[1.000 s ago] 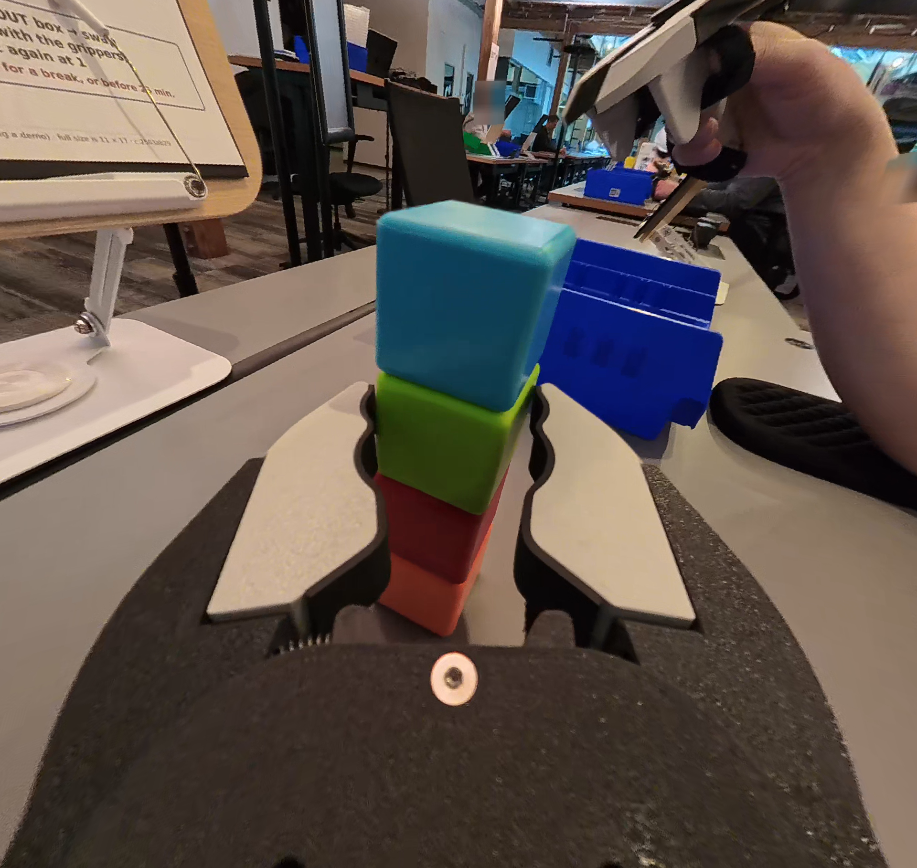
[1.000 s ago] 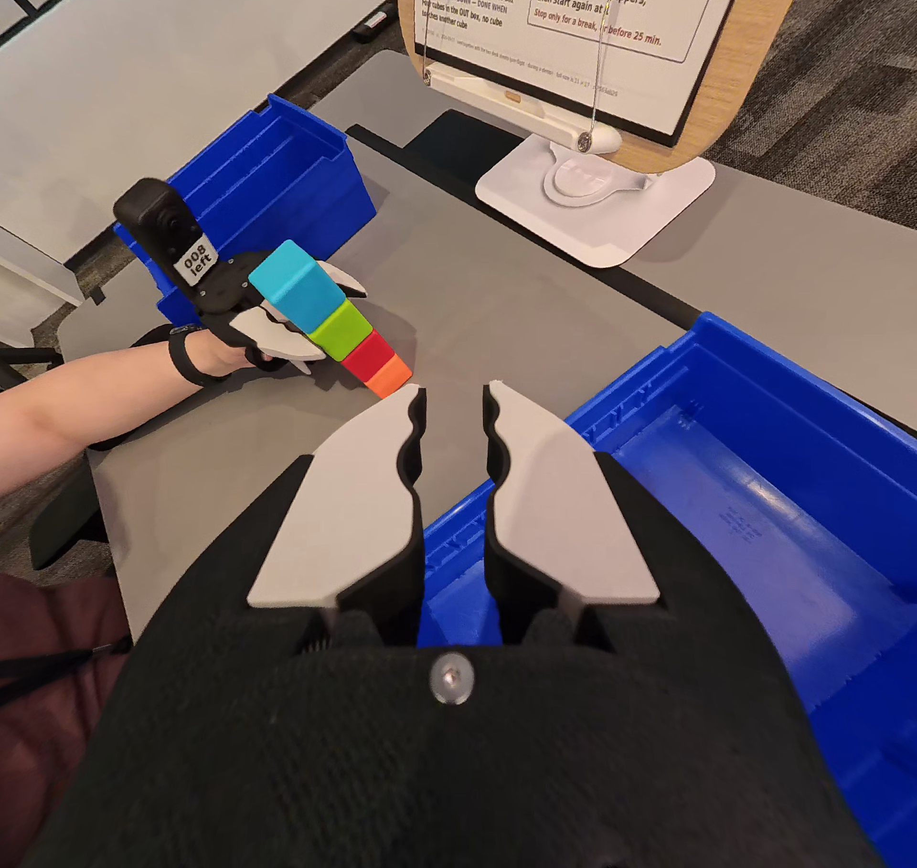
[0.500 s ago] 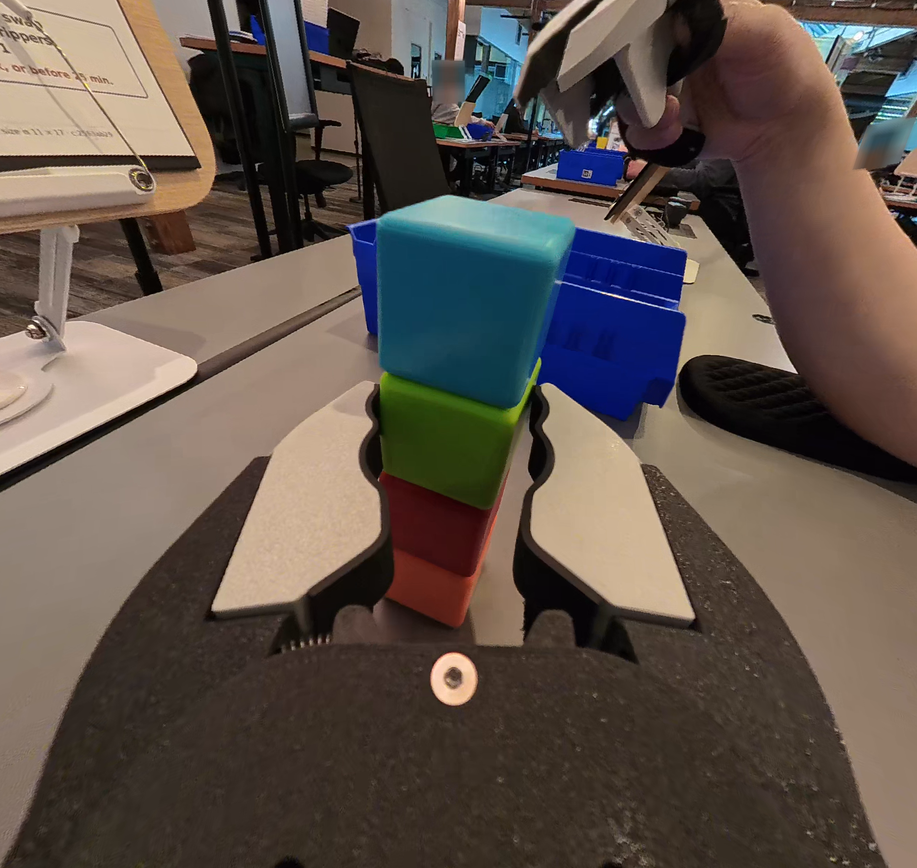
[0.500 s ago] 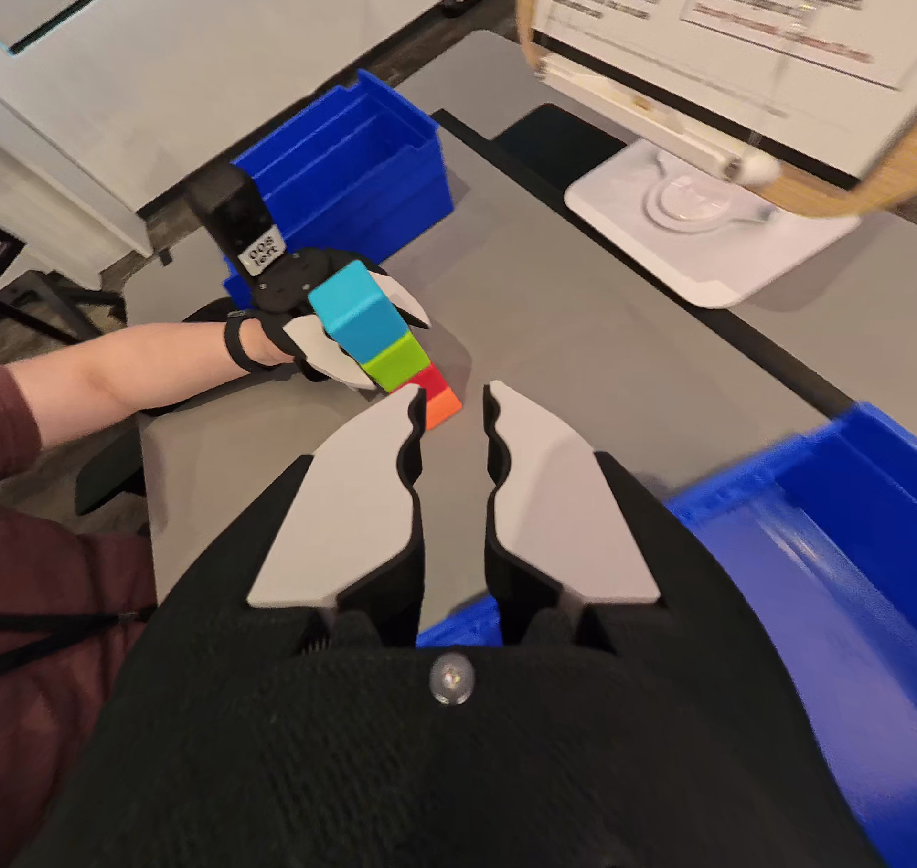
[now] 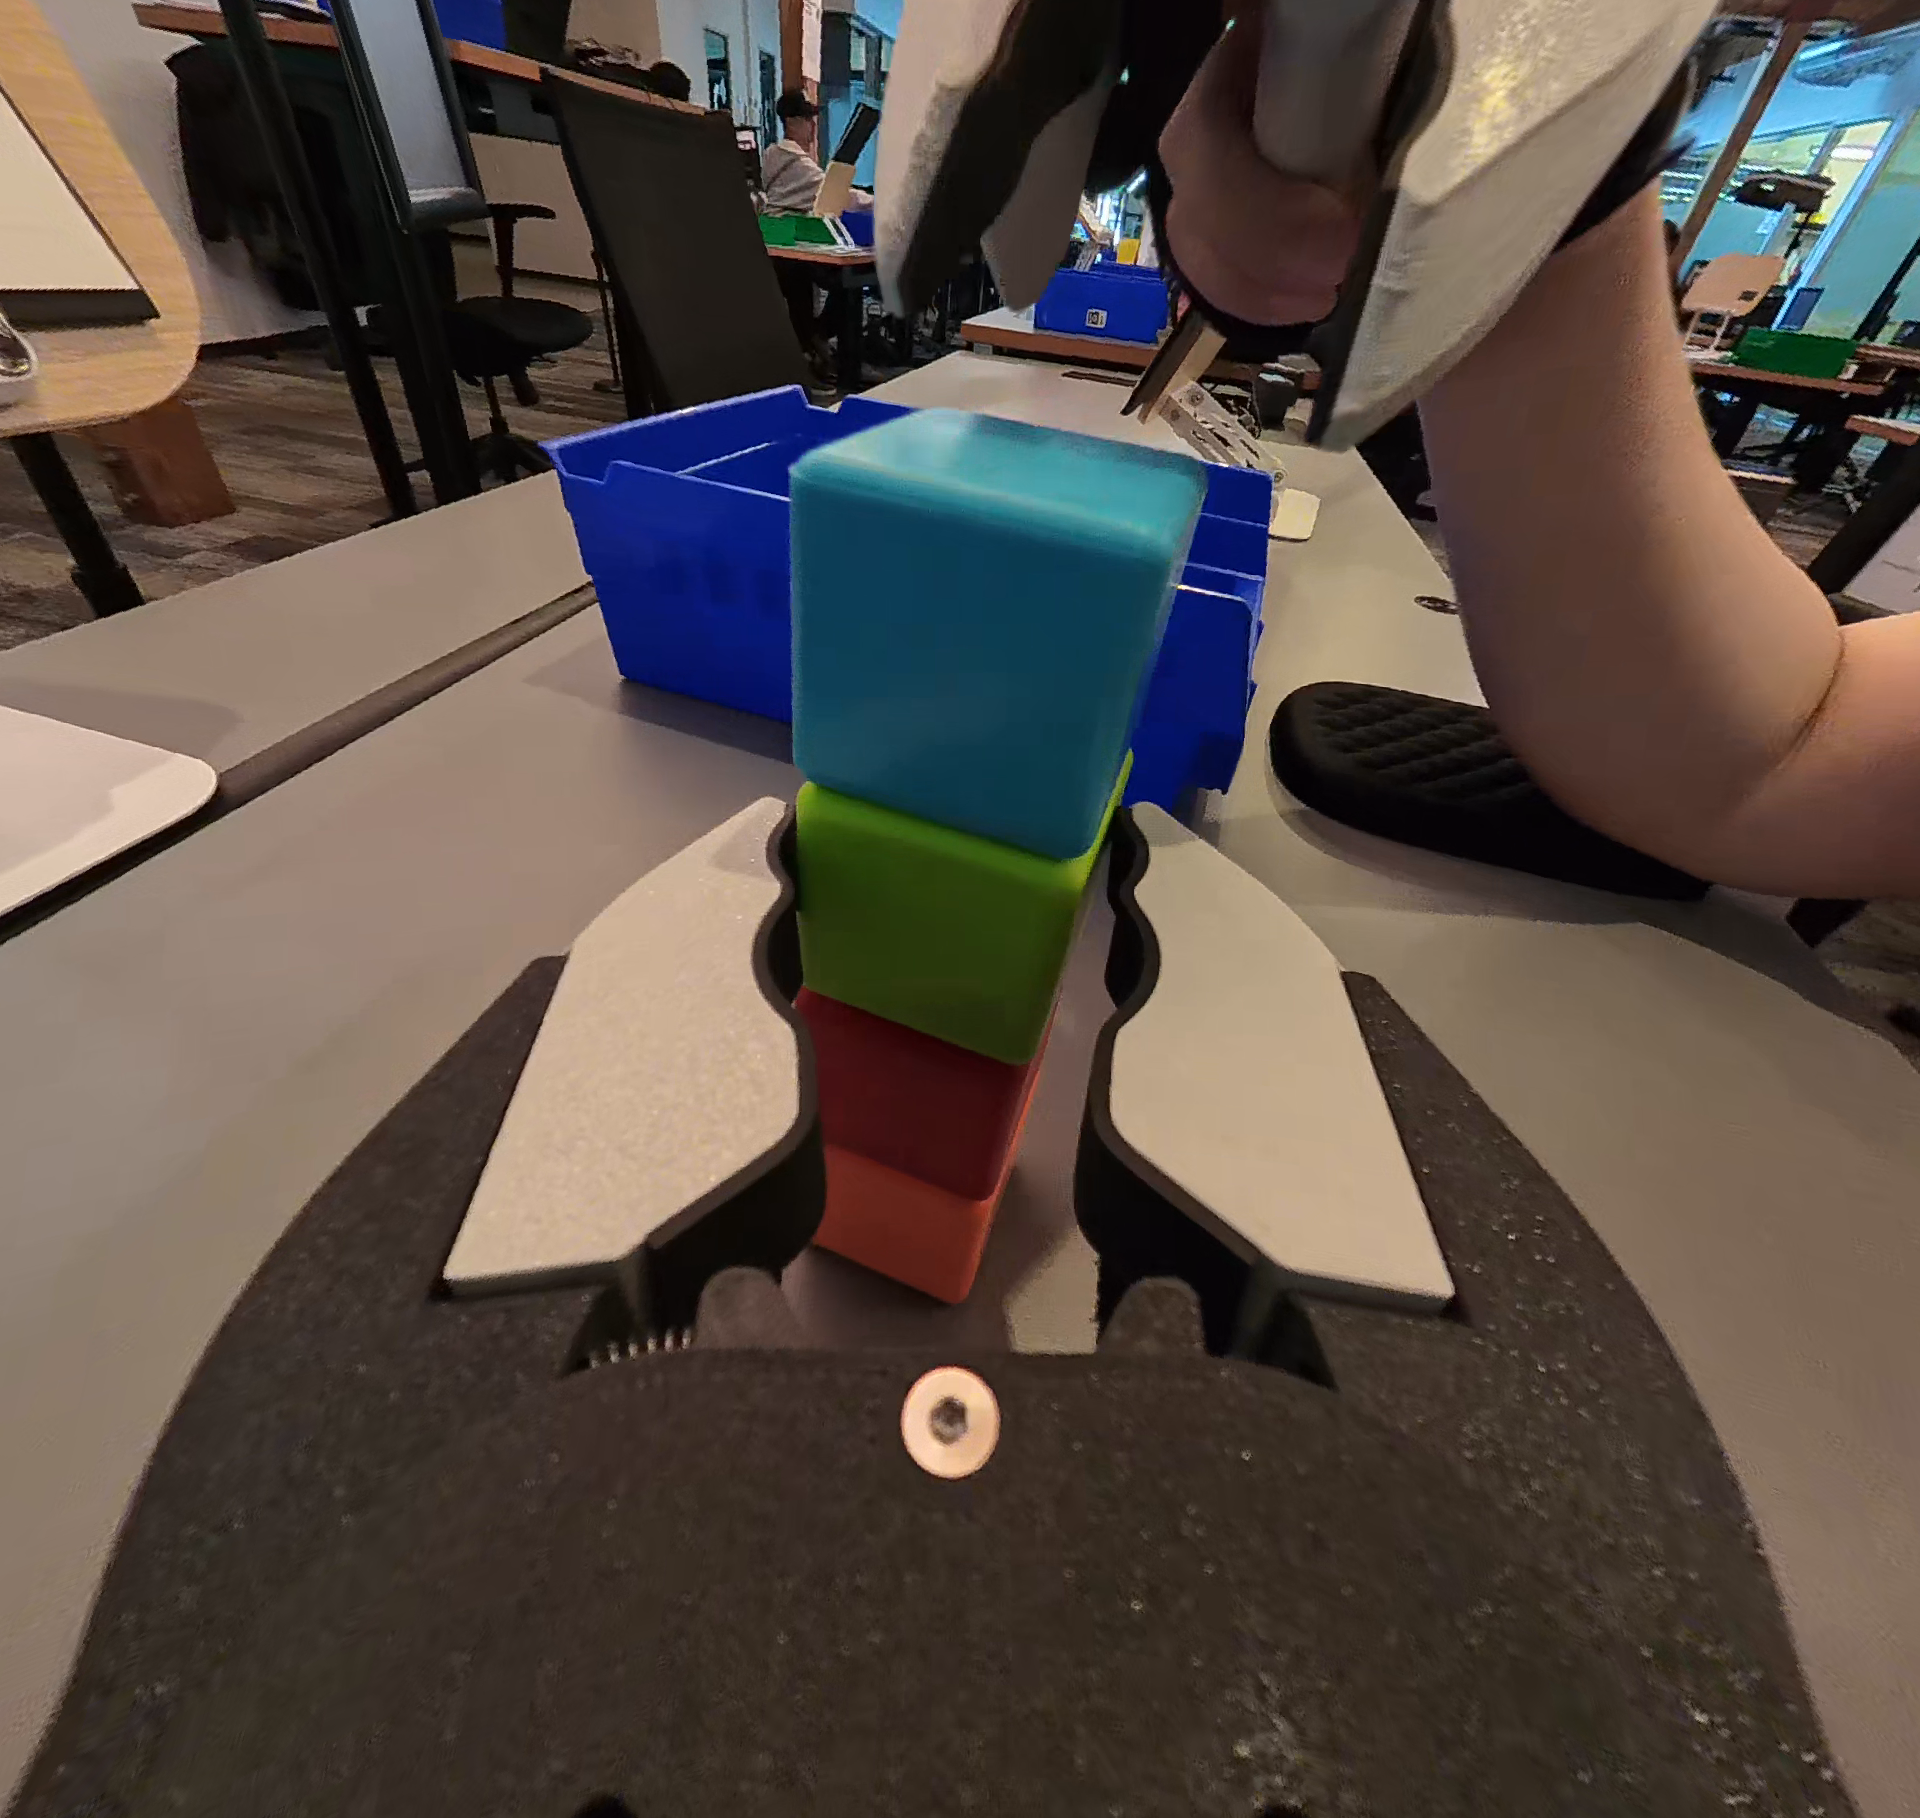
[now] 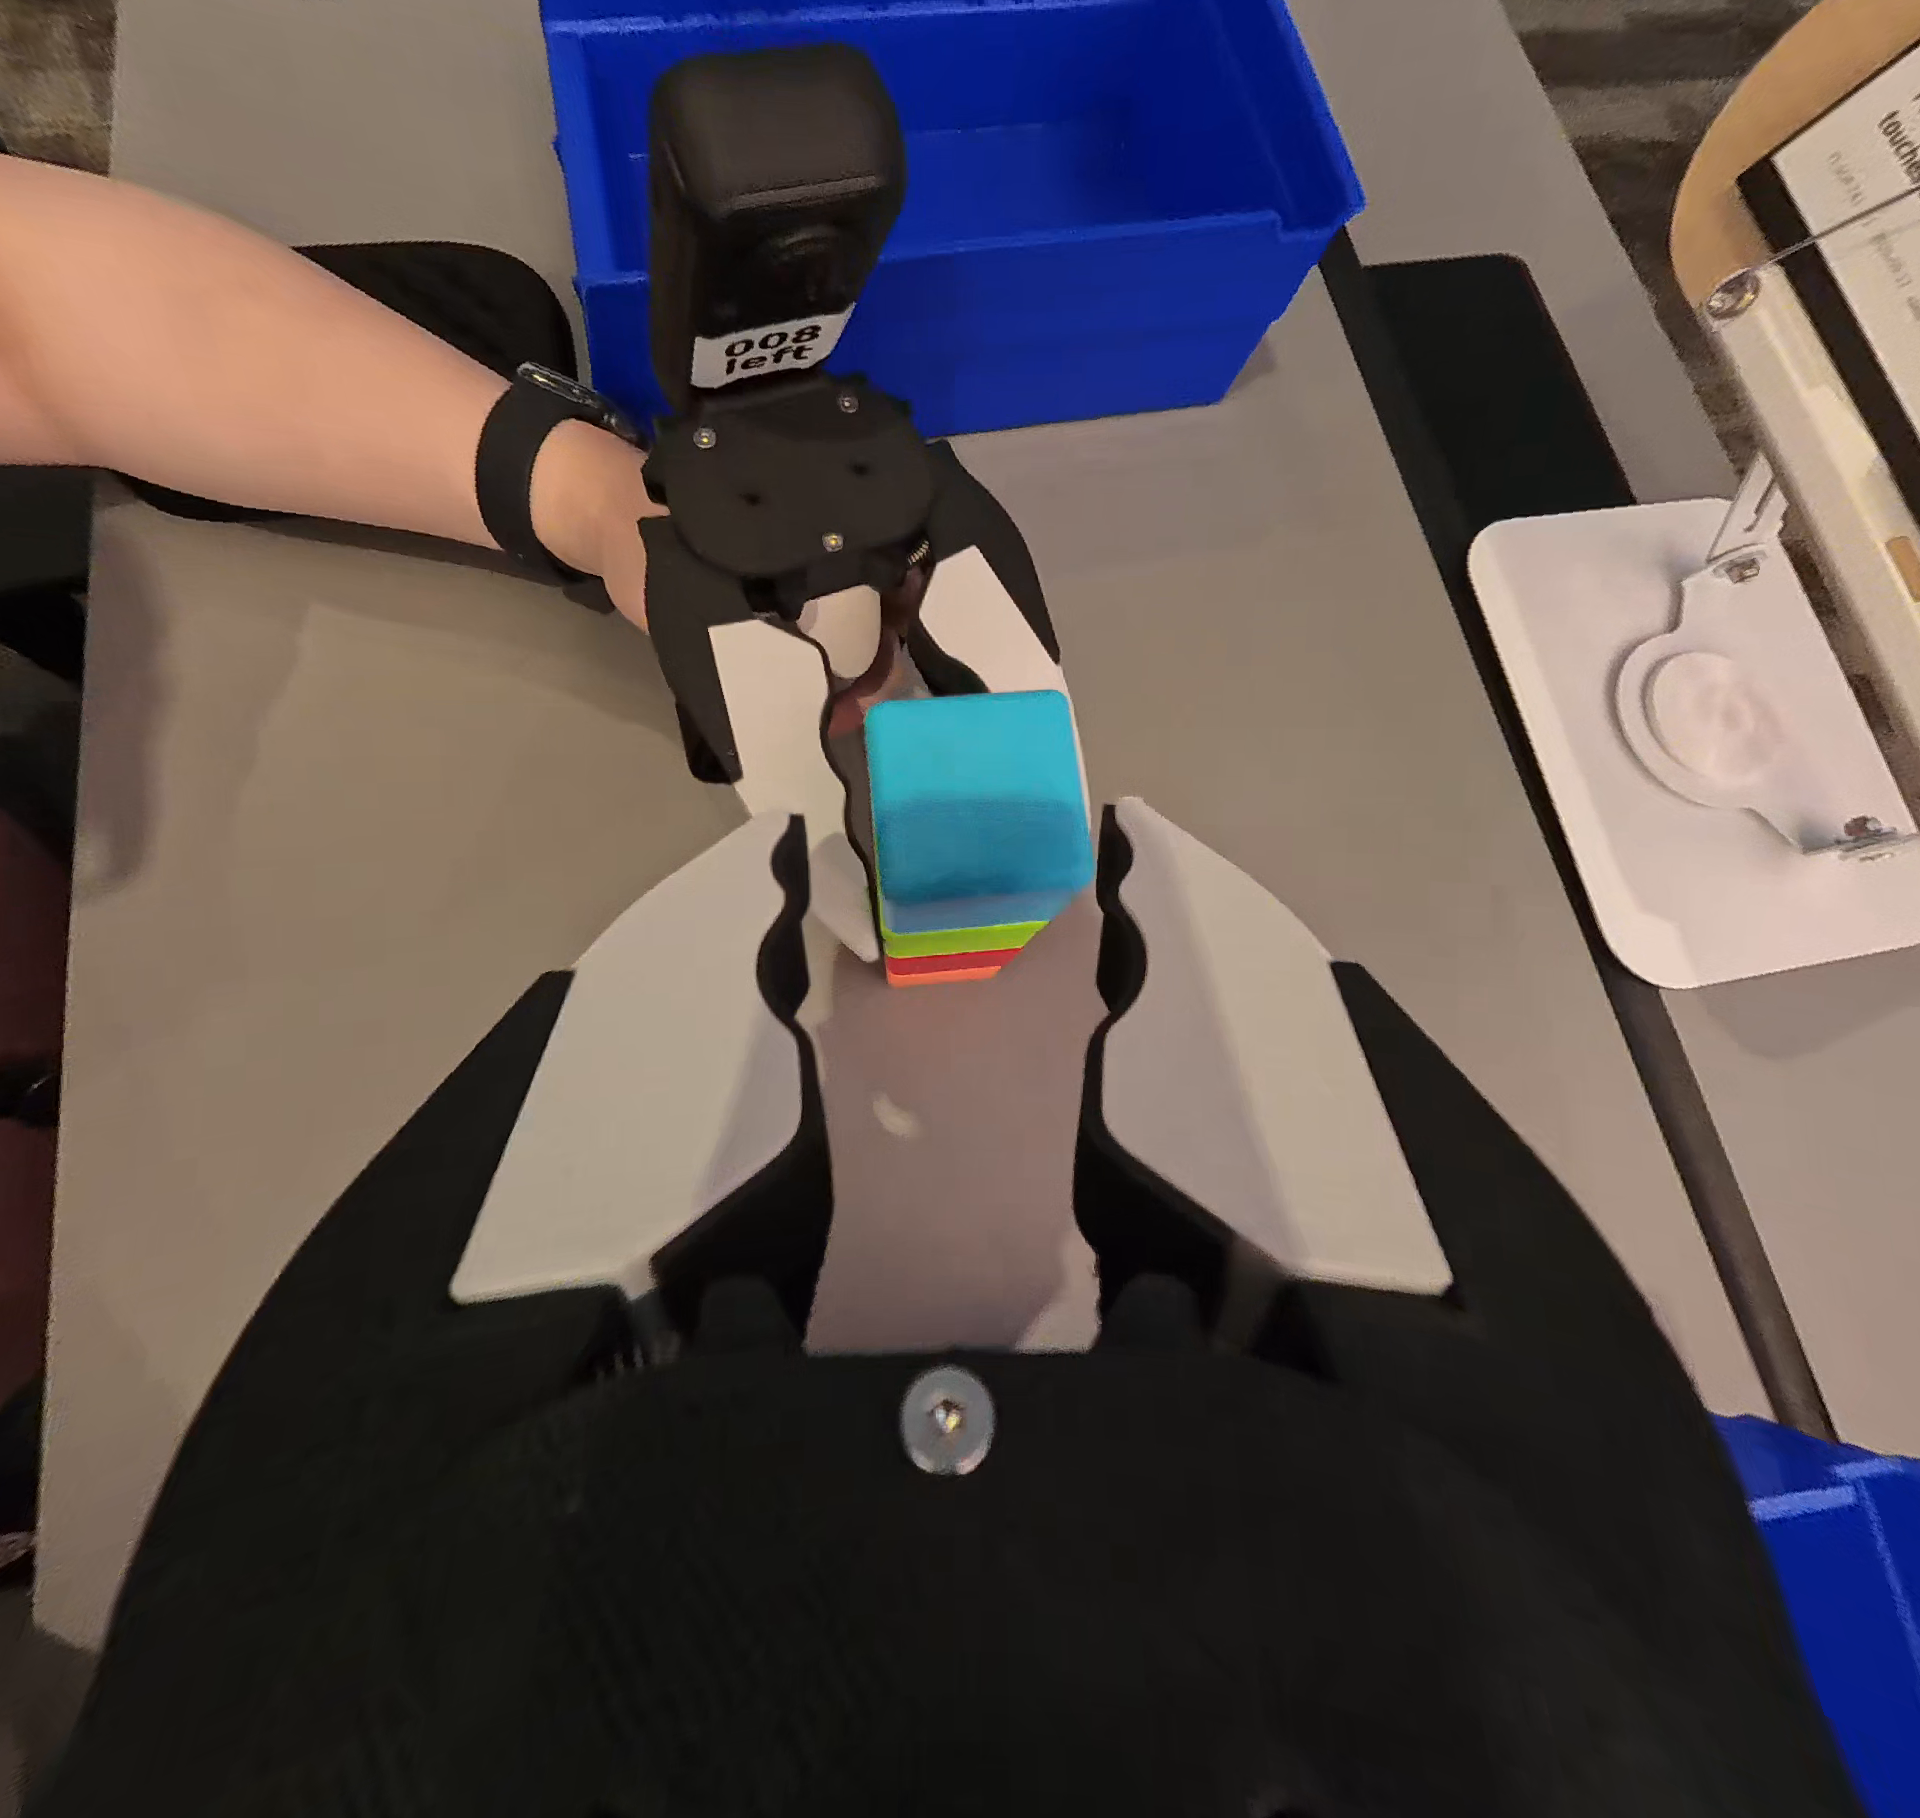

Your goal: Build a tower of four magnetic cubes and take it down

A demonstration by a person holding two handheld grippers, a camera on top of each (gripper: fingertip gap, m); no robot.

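Observation:
A tower of four cubes stands on the grey table (image 5: 312, 937): a cyan cube (image 5: 977, 625) on top, then a green cube (image 5: 935, 937), a dark red cube (image 5: 904, 1103) and an orange cube (image 5: 904, 1228) at the bottom. My left gripper (image 5: 956, 823) is shut on the green cube, one finger against each side. Its black body (image 6: 790, 511) shows behind the tower in the right wrist view. My right gripper (image 6: 951, 818) is open and empty, pointing down just above the cyan cube (image 6: 966, 792), a finger on each side. It also hangs over the tower in the left wrist view (image 5: 1122, 355).
A blue bin (image 5: 707, 542) stands just past the tower, also in the right wrist view (image 6: 935, 334). A second blue bin (image 6: 1849, 1560) is at the lower right. A white stand base (image 6: 1662, 729) carries a wooden clipboard (image 6: 1766, 106). A black pad (image 5: 1455, 781) lies under the forearm.
My right gripper has swung from beside the near blue bin to directly above the tower and opened wider. My left gripper has kept its hold on the tower.

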